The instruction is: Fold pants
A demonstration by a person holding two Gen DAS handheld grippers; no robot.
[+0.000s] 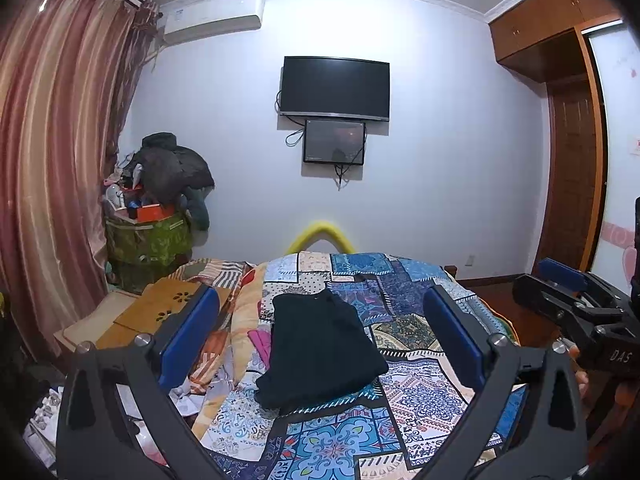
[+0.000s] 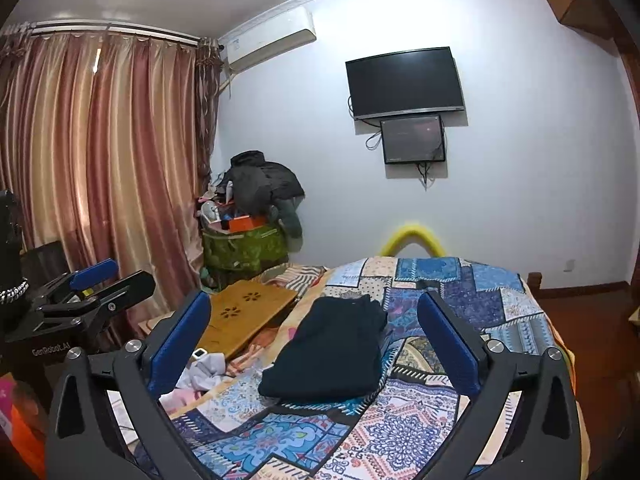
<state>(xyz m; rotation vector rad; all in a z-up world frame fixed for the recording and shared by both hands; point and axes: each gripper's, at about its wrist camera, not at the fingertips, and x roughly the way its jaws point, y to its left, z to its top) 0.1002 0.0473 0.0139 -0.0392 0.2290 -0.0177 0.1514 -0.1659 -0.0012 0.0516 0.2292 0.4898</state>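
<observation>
I hold two grippers, each with two black arms ending in flat blue pads. My left gripper (image 1: 320, 332) has its pads spread wide, gripping nothing; my right gripper (image 2: 316, 334) is just as wide apart and bare. From the left camera, white letters on the right gripper's body read "DAS"; from the right camera, the left one's body reads "GenRobot.AI". Between and beyond the pads lie one pair of pants (image 1: 318, 350), dark, soft, folded into a thick rectangle, on the patchwork quilt (image 1: 400, 396) of blue, cream and orange printed squares. Left of it rests one tan wooden board (image 2: 244, 316) with flower-shaped cutouts. Farther back stand one green bag (image 2: 244, 250) heaped with clothes, striped satin curtains (image 2: 104, 168), two dark screens (image 2: 404, 82) stacked on the wall, and one white air conditioner (image 2: 268, 38).
</observation>
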